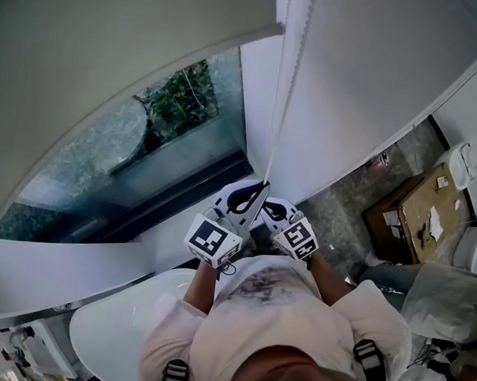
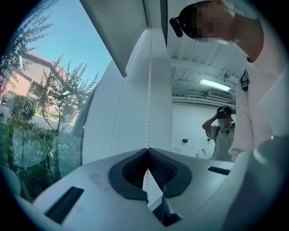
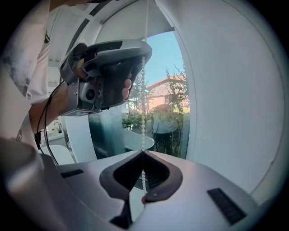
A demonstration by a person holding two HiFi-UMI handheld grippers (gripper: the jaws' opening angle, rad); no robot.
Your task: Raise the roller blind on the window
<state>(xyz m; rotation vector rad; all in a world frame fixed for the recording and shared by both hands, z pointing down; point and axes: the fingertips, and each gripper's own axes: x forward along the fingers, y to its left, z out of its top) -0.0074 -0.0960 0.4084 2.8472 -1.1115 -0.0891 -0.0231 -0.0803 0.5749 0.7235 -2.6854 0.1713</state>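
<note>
The left gripper [image 2: 146, 150] is clenching its jaws on the white bead chain [image 2: 148, 99], its tips pinching a strand that is running straight up toward the roller blind [image 1: 110, 54]. The right gripper [image 3: 143, 152] is likewise gripping the chain between shut jaws, lower down the cord, with the left one hanging just above it in the right gripper view. Stacking the 2 grips one over the other is probably serving a hand-over-hand pull (1 anchoring while the other reaches). Holding close to the wall is probably keeping the cord in line with the mechanism overhead. In the head view the chain is showing as what look like 2 strands converging at the grippers, just beside the window [image 1: 153, 150]. The blind's lower edge is sitting part-way up, leaving the lower glass uncovered, so the raising looks under way but unfinished. Counting up: 2 grippers, 1 chain, 1 blind, 1 window, and 1 other person [image 2: 223, 131] standing back in the room.
</note>
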